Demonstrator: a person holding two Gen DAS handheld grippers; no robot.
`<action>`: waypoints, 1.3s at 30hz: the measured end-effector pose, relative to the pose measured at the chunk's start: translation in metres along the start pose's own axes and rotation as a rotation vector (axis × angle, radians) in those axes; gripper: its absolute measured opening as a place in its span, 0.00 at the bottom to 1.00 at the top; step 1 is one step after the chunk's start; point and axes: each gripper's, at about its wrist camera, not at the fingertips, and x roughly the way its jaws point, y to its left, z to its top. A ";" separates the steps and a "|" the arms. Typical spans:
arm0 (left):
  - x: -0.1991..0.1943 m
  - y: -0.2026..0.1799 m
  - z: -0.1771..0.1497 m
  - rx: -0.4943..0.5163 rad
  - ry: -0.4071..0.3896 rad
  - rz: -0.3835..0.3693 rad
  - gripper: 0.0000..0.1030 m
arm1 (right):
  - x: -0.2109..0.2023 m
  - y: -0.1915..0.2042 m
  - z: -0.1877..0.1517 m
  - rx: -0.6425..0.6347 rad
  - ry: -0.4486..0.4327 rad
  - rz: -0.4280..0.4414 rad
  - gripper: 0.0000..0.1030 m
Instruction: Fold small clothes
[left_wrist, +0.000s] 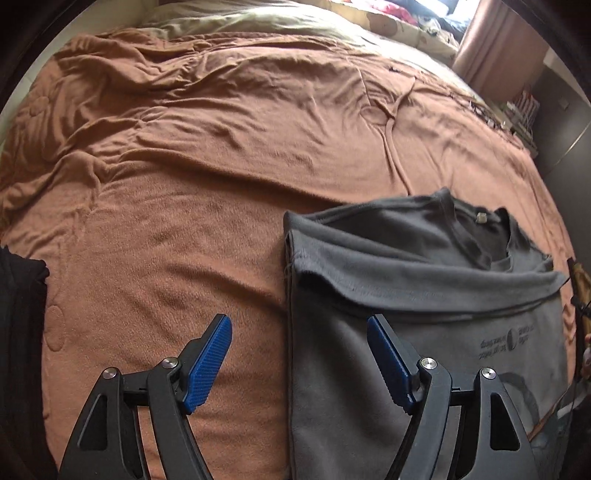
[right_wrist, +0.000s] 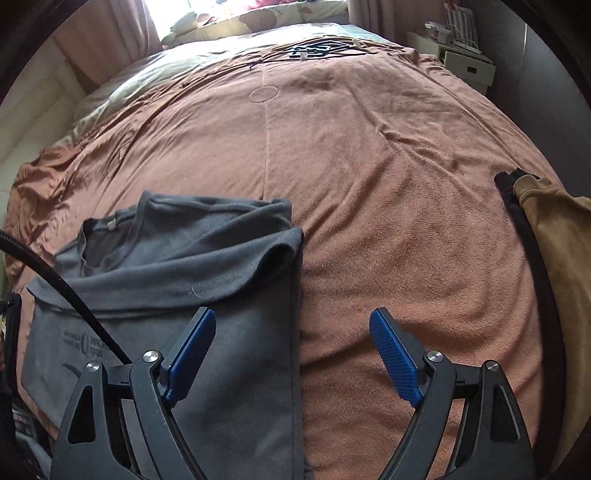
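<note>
On brown blanket (left_wrist: 184, 221): grey shirt (left_wrist: 424, 295) folded; both hand-held grippers (left_wrist: 299, 354) (right_wrist: 291, 354) wide open, empty, straddling its side edges.

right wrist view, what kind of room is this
Most likely a bedroom in a home. A wide bed under a brown blanket fills the view, with curtains at a bright window behind it. A small white bedside unit stands to one side, and a grey t-shirt lies half folded on the blanket.
</note>
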 end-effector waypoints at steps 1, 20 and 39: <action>0.006 -0.004 -0.002 0.020 0.018 0.016 0.75 | 0.002 0.003 -0.001 -0.011 0.008 -0.007 0.82; 0.074 -0.026 0.035 0.178 0.073 0.173 0.76 | 0.088 0.020 0.044 -0.124 0.078 -0.145 0.82; 0.061 -0.011 0.091 0.059 -0.069 -0.018 0.64 | 0.086 -0.007 0.069 -0.019 -0.060 0.002 0.60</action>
